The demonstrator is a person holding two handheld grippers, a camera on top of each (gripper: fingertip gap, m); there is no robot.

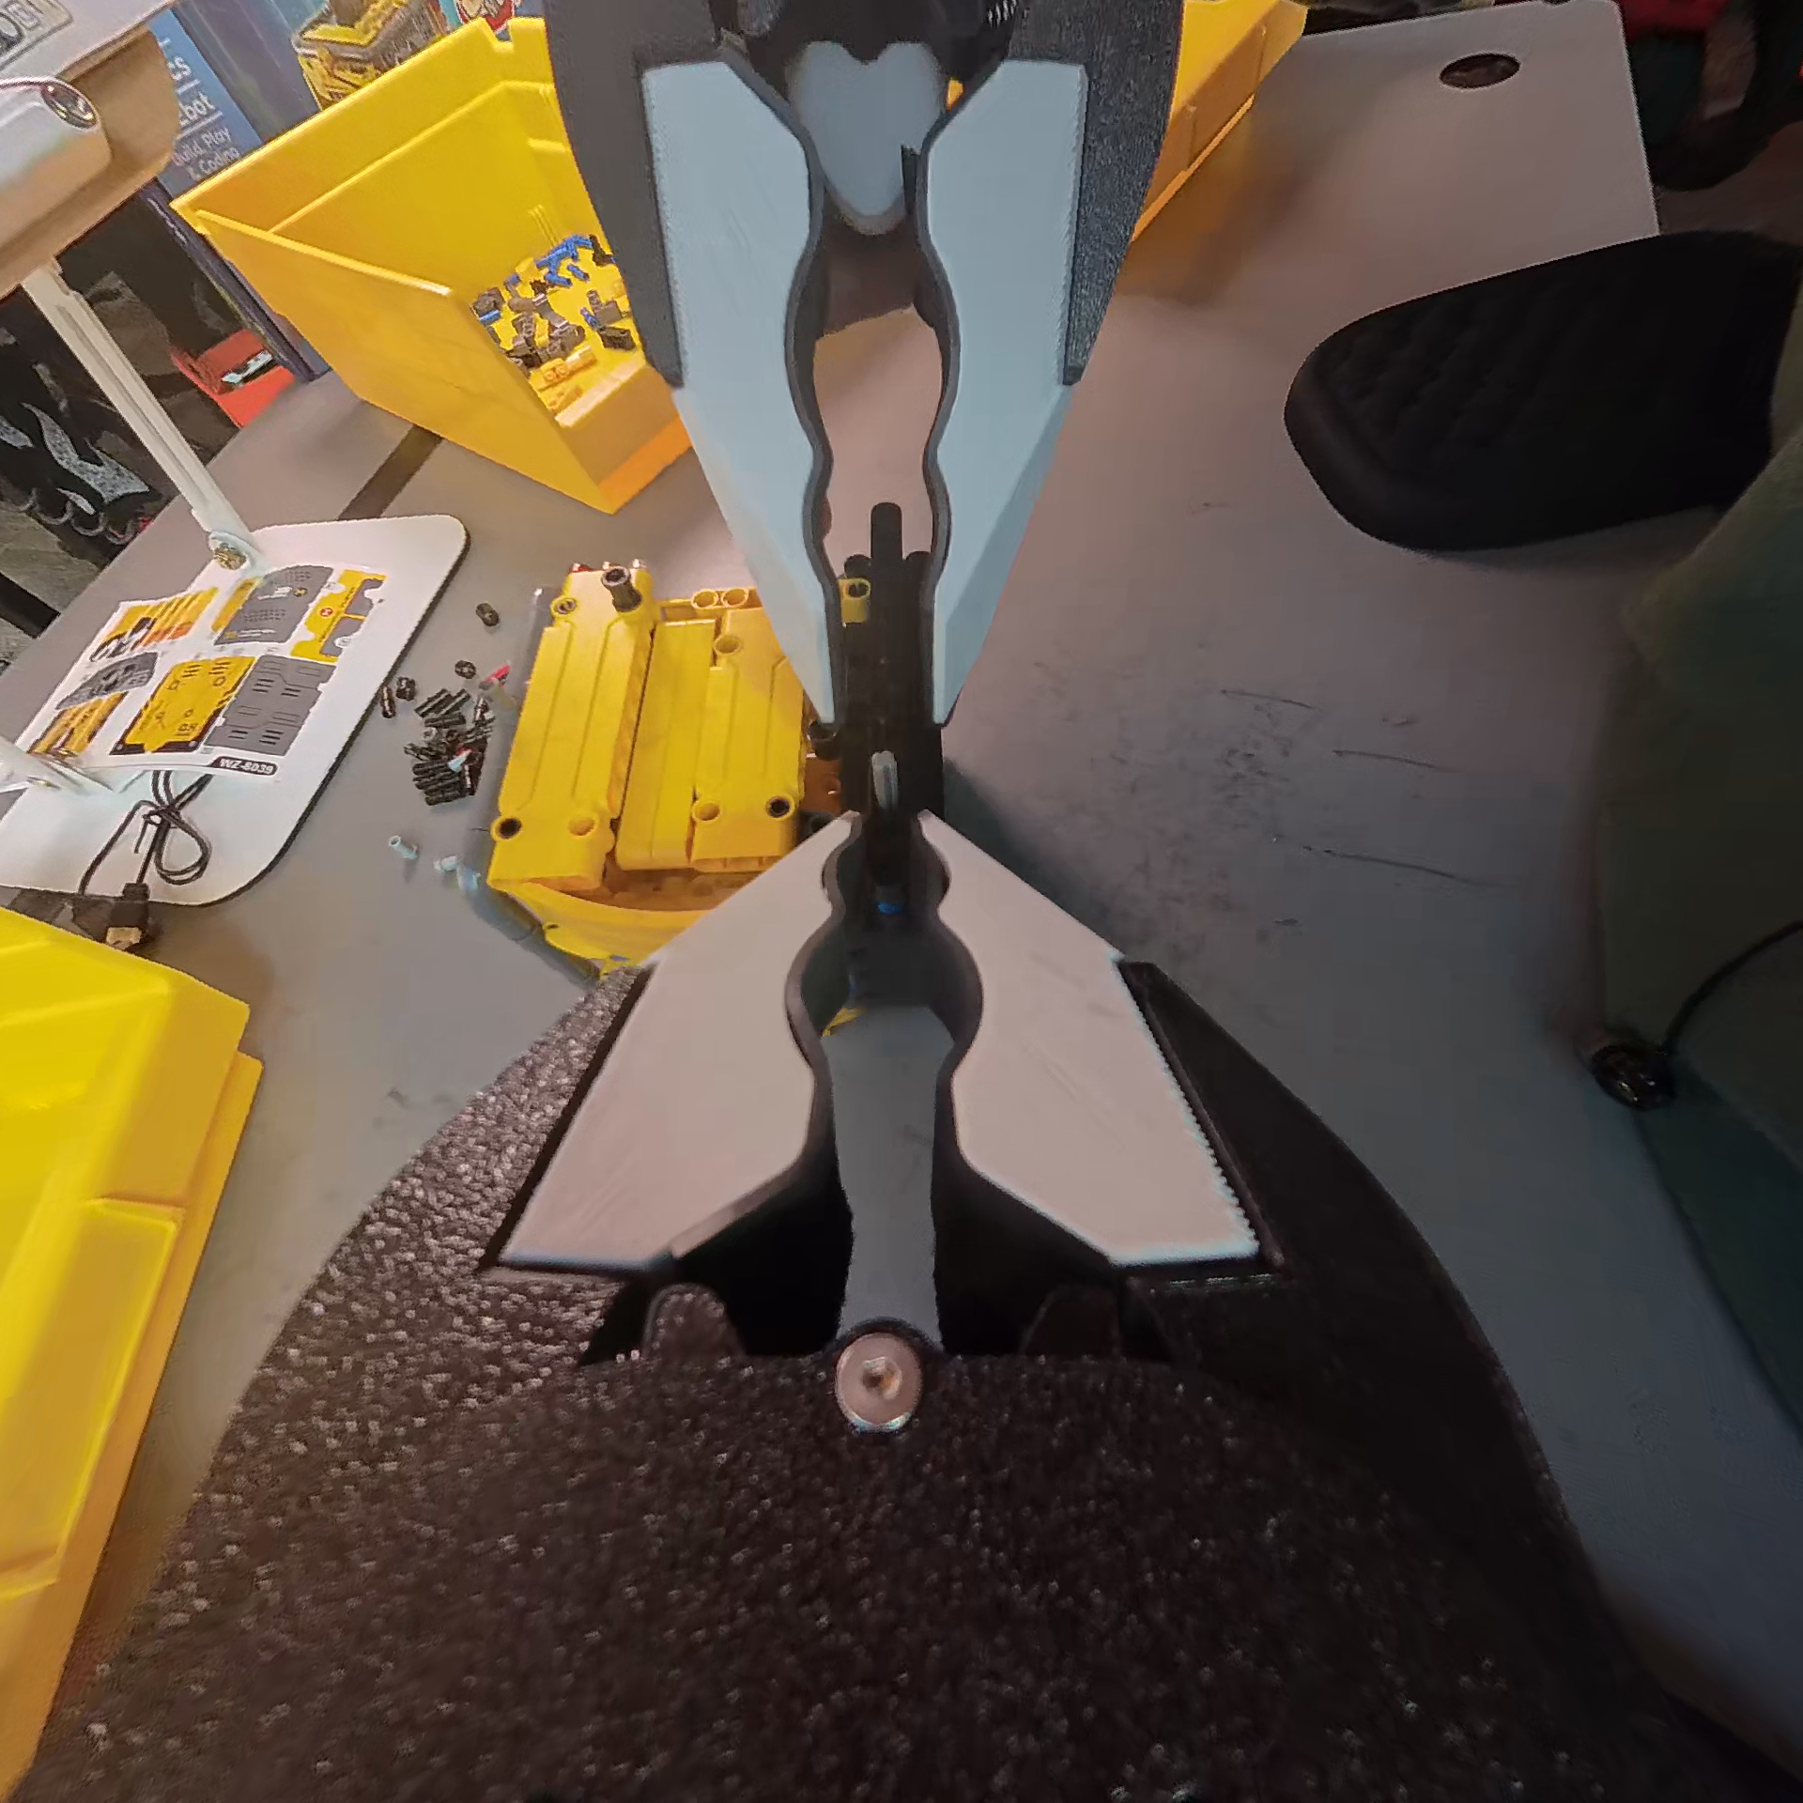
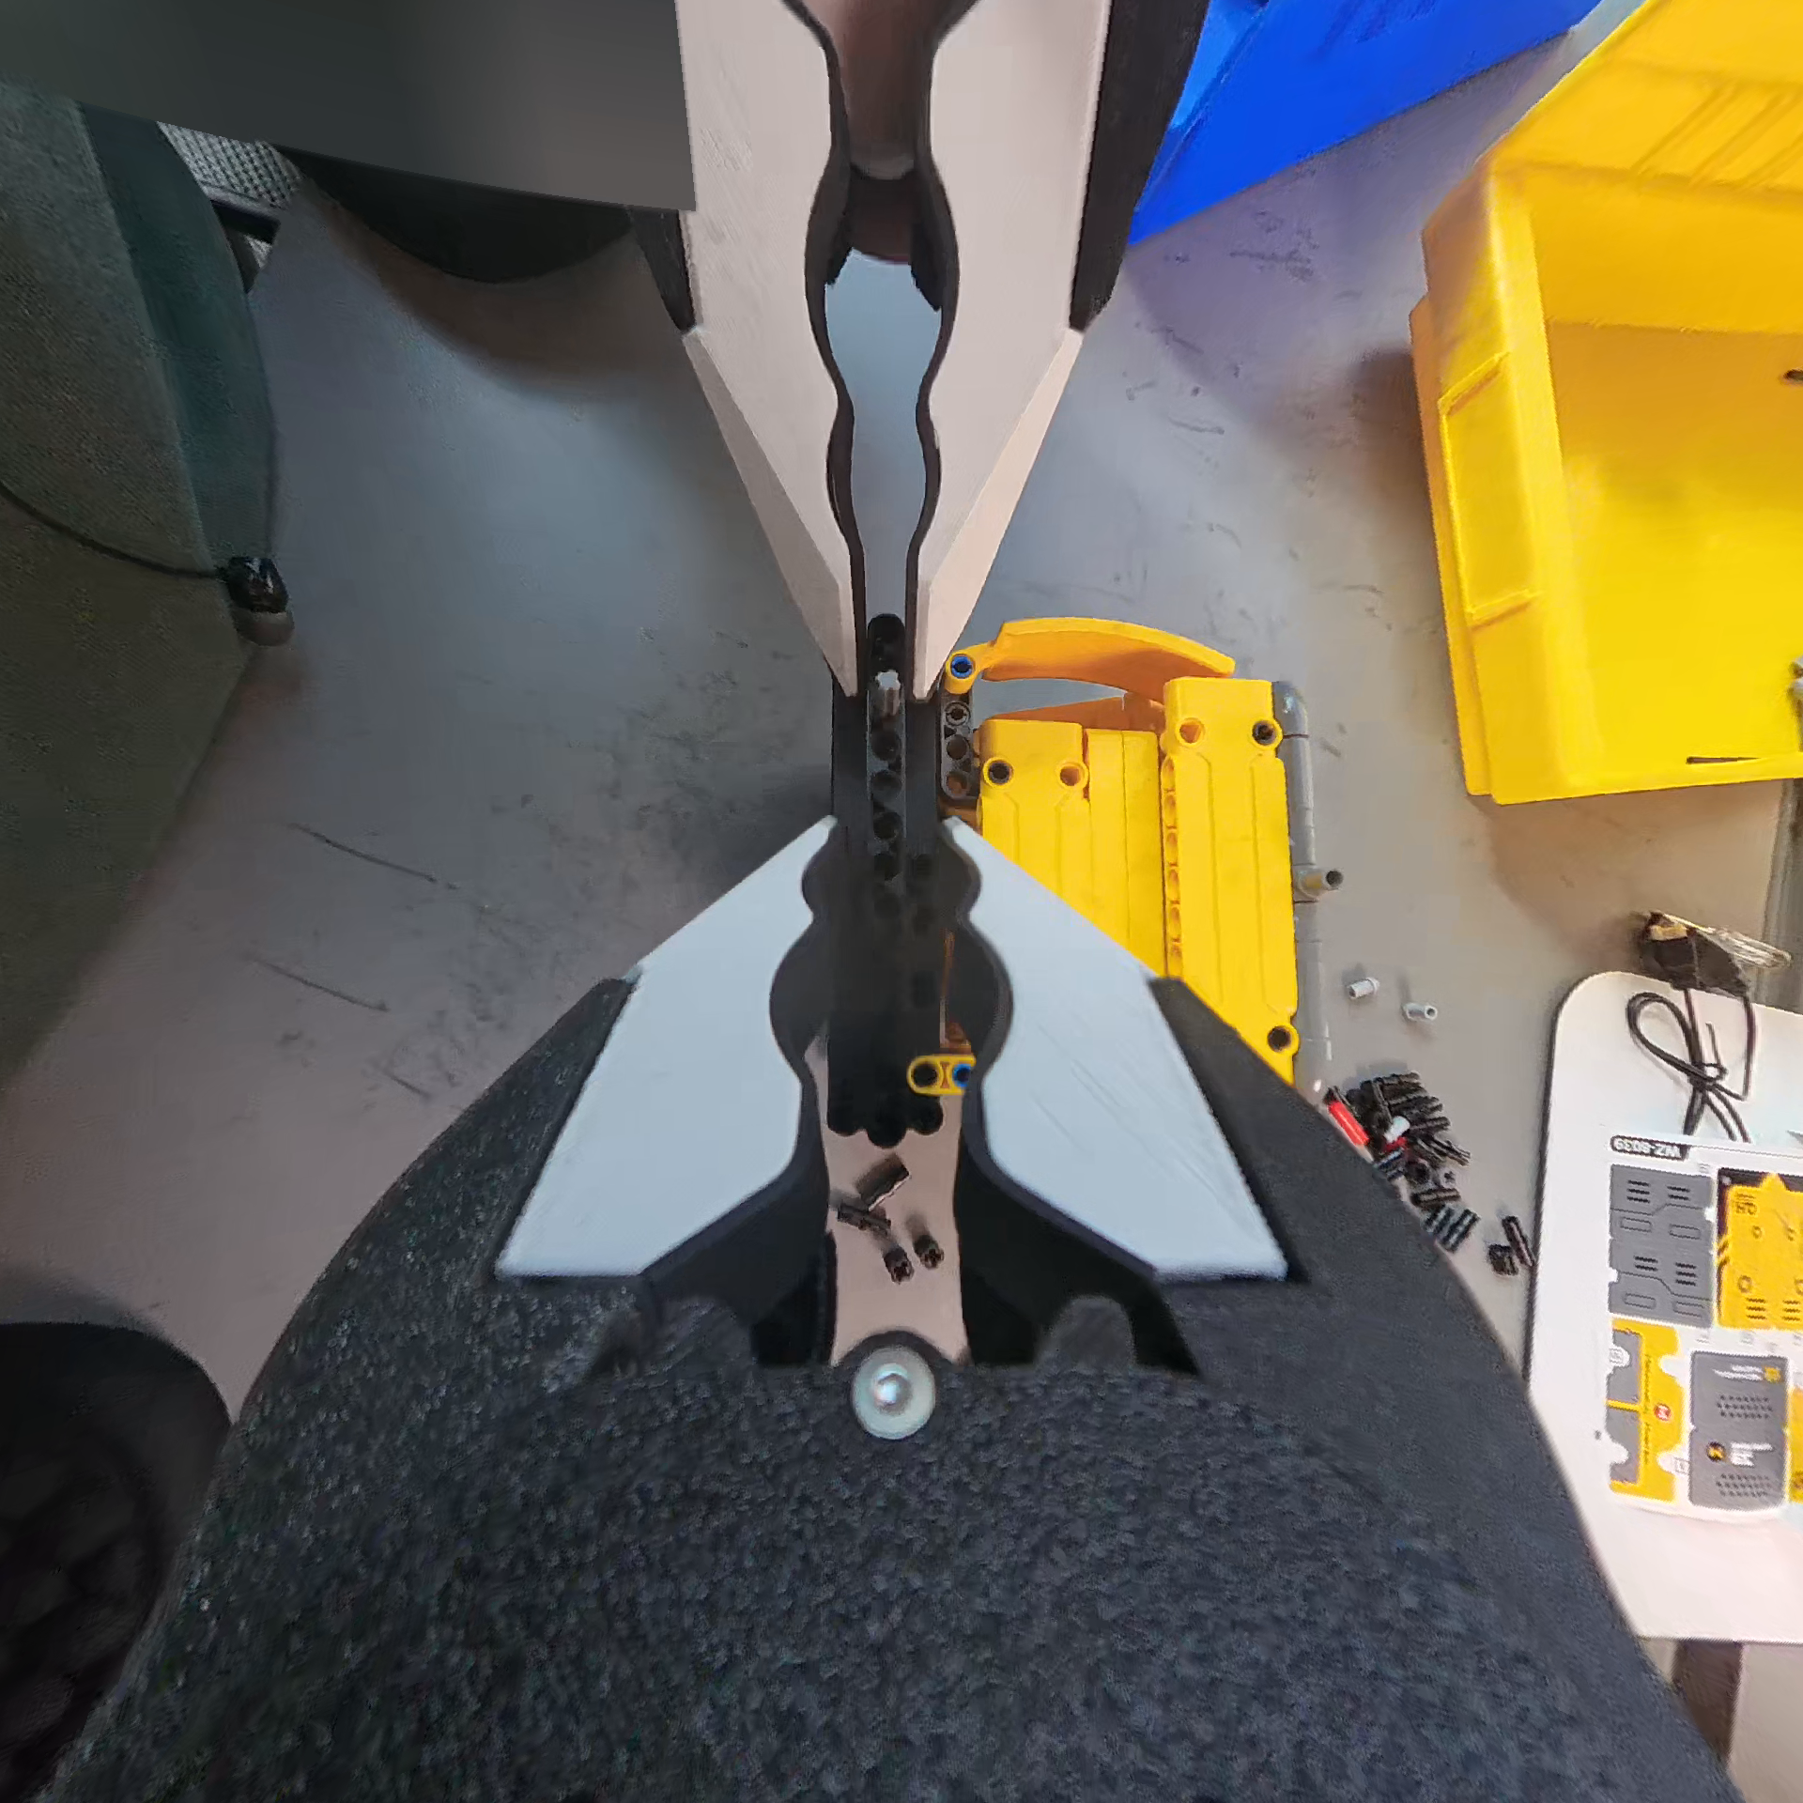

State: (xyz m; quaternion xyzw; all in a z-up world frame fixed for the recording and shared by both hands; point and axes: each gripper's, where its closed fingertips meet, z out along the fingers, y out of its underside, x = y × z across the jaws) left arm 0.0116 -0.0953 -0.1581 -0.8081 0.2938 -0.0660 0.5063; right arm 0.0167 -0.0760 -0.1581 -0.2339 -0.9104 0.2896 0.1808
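Note:
A black beam assembly [image 1: 883, 634] with rows of holes is held between both grippers above the grey table [image 1: 1220, 781]. My left gripper [image 1: 886, 824] is shut on its near end. My right gripper [image 1: 886, 722] comes from the opposite side and is shut on its far end. In the right wrist view the right gripper [image 2: 888, 829] clamps the black beams [image 2: 886, 771], and the left gripper [image 2: 886, 688] grips them from above. A small yellow connector [image 2: 927, 1073] sits on the assembly. A yellow brick-built model [image 1: 644, 741] lies right beside it [image 2: 1171, 829]; whether they are joined is unclear.
Loose black pins [image 1: 449, 732] lie left of the model. A sticker sheet [image 1: 195, 663] lies on a white board. Yellow bins stand at the back [image 1: 410, 293] and front left [image 1: 88, 1171]. A blue bin [image 2: 1317, 88] and a black chair armrest [image 1: 1542, 390] are nearby. The tips of both grippers are at nearly the same place. Between my right fingertips and the small yellow connector [image 2: 927, 1073] there is roughly 5 cm.

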